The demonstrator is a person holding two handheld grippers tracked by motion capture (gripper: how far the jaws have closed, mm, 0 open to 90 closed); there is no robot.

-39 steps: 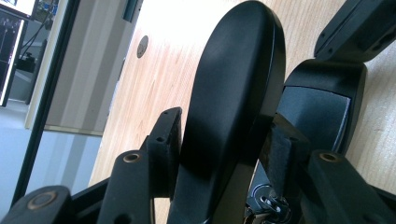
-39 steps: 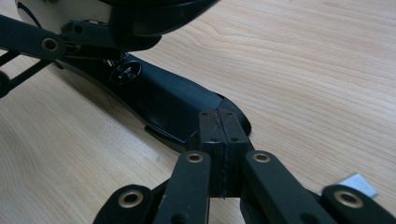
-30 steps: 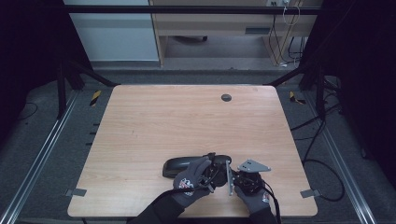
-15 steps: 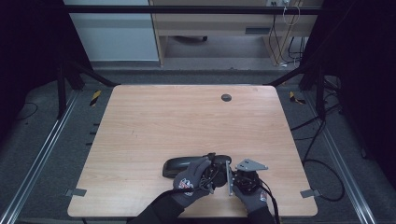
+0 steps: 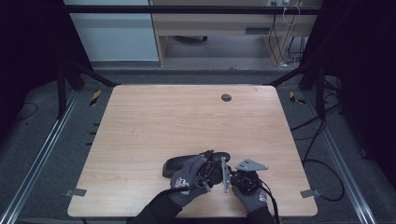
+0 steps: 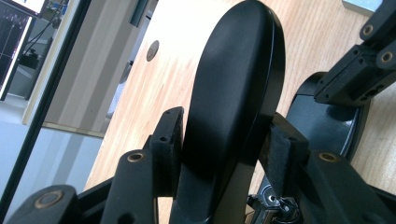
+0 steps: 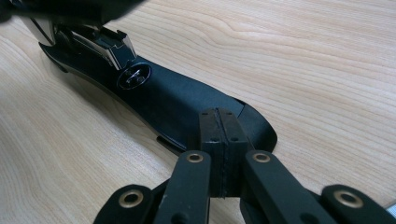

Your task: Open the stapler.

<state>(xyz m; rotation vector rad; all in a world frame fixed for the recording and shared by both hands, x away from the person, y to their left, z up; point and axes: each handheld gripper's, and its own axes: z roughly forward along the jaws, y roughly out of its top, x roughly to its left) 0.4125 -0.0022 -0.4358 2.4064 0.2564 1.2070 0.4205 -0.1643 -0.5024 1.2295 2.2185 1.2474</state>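
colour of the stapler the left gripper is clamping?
Black stapler, matte, held by the left gripper; clearest in the left gripper view.

Wooden table (image 5: 154,130); black stapler (image 5: 175,164) lying near edge.

Bare counter (image 5: 187,121) lies open ahead and to both sides; a small dark disc (image 5: 226,97) near the far edge interrupts it.

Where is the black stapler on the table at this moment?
In the high view, the black stapler lies near the front edge of the table, around the middle, between the left gripper and the right gripper.
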